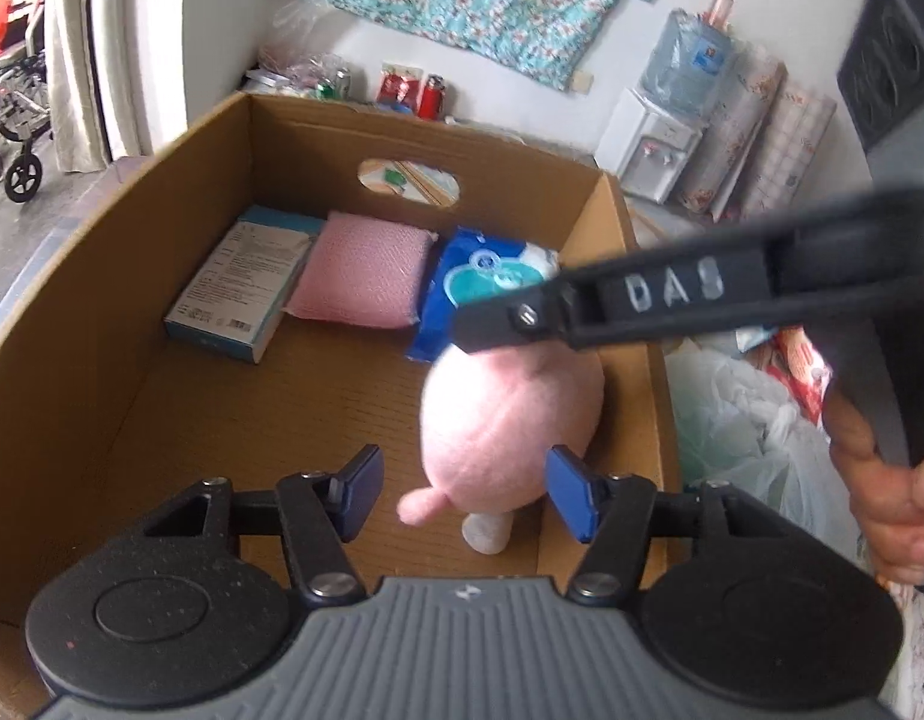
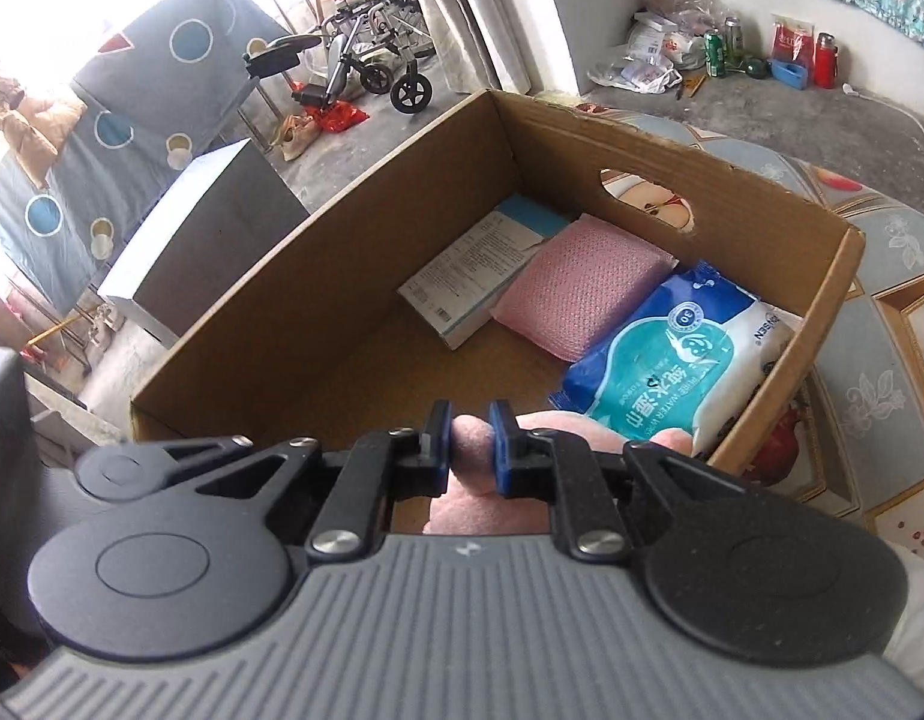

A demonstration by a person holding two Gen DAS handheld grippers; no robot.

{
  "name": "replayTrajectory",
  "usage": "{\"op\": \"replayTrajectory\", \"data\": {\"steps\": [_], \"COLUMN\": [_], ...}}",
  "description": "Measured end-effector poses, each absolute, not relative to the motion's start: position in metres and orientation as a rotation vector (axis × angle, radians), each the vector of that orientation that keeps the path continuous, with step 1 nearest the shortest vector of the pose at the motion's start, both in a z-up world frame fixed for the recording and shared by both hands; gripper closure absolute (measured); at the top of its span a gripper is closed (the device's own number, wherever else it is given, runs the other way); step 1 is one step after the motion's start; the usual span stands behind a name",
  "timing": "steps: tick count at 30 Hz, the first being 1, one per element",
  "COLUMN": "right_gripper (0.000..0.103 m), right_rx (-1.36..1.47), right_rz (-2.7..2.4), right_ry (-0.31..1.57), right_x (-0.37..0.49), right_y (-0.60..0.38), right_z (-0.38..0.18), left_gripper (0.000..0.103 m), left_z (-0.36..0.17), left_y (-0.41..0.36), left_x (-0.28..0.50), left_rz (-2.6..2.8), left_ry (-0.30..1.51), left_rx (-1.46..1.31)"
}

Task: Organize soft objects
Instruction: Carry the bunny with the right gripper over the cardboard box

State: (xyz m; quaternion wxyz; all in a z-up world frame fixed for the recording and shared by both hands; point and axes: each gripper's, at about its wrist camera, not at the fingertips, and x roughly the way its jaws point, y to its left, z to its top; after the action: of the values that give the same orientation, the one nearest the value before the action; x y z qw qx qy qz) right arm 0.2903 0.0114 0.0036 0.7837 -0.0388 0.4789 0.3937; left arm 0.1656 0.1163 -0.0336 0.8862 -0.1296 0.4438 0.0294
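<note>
Pink plush toy (image 2: 471, 438), mostly hidden

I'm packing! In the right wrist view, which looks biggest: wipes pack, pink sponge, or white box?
1. Wipes pack, though it lies nearest the camera.
2-3. Pink sponge and white box look alike; the sponge overlaps the box.

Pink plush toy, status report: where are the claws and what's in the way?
Right claw shut on pink plush toy, hanging over cardboard box. Left claw open, empty. Wipes pack, pink sponge, book along far wall; near floor free.
</note>
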Motion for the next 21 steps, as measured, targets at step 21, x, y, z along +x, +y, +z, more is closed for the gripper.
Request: {"op": "replayTrajectory", "data": {"steps": [21], "right_gripper": [0.092], "right_rx": [0.066], "right_rz": [0.925], "right_ry": [1.095], "right_x": [0.31], "right_y": [0.02], "right_z": [0.007], "left_gripper": [0.054], "left_z": [-0.04], "left_y": [0.12], "left_x": [0.179], "left_rz": [0.095], "left_ry": [0.953], "left_rx": [-0.298]}}
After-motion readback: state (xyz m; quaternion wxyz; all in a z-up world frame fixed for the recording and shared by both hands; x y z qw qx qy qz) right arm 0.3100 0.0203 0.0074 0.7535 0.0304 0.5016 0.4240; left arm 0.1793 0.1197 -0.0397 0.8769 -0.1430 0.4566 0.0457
